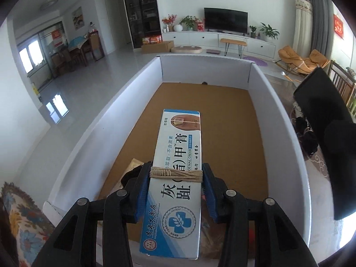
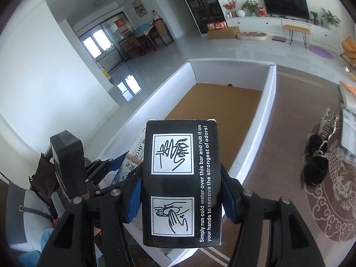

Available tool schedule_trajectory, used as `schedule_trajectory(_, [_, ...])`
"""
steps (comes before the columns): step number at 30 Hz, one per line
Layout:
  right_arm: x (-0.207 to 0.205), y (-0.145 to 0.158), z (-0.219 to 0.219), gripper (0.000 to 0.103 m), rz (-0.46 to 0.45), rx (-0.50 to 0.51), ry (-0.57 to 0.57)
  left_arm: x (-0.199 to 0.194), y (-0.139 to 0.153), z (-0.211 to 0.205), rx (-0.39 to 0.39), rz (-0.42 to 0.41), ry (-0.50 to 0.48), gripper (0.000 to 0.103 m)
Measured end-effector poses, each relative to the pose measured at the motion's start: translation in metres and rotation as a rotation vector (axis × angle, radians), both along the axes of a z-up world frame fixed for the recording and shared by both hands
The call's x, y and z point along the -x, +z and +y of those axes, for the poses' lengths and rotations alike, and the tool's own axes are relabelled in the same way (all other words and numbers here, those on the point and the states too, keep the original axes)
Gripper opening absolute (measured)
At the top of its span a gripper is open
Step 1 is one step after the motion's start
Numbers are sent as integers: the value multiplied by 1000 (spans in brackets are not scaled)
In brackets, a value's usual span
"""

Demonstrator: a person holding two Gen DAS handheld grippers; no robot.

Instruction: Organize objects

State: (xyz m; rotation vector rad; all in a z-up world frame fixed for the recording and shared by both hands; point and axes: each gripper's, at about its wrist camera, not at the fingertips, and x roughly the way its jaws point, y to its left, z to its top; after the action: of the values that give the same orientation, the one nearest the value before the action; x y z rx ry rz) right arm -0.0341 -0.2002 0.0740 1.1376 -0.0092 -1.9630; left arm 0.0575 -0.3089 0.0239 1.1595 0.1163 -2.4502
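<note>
My left gripper (image 1: 175, 175) is shut on a long white-and-blue nail cream box (image 1: 178, 155) tied with twine, held above the brown floor of a large white-walled cardboard box (image 1: 124, 115). My right gripper (image 2: 181, 191) is shut on a black box (image 2: 181, 178) printed with white hand-washing pictures, held over the near right corner of the same white-walled box (image 2: 270, 102). The left gripper and the cream box (image 2: 133, 166) show at the left of the right wrist view. The black box also shows at the right edge of the left wrist view (image 1: 322, 106).
A patterned rug (image 2: 333, 200) with a black item and chain (image 2: 316, 166) lies right of the white-walled box. A floral cloth (image 1: 20, 218) lies at the near left. A TV unit (image 1: 222, 40), bench and chairs stand far behind. Small items lie under the left gripper.
</note>
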Motion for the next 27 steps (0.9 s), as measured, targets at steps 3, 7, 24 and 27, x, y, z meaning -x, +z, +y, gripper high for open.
schedule_trajectory(3, [6,-13,-1,64,-31,19,-25,0,-9,-3,-8,-6,30,71])
schedule_trajectory(7, [11,-14,52,83,97,-2,-142,9,-8,26,30,23,-19,76])
schedule_trajectory(24, [38,-138,332,94,165,-497,-721,64,40,204,81,123,-394,90])
schedule_trajectory(27, [39,-139,340,94,157,-493,-750,66,43,218,81,131,-415,90])
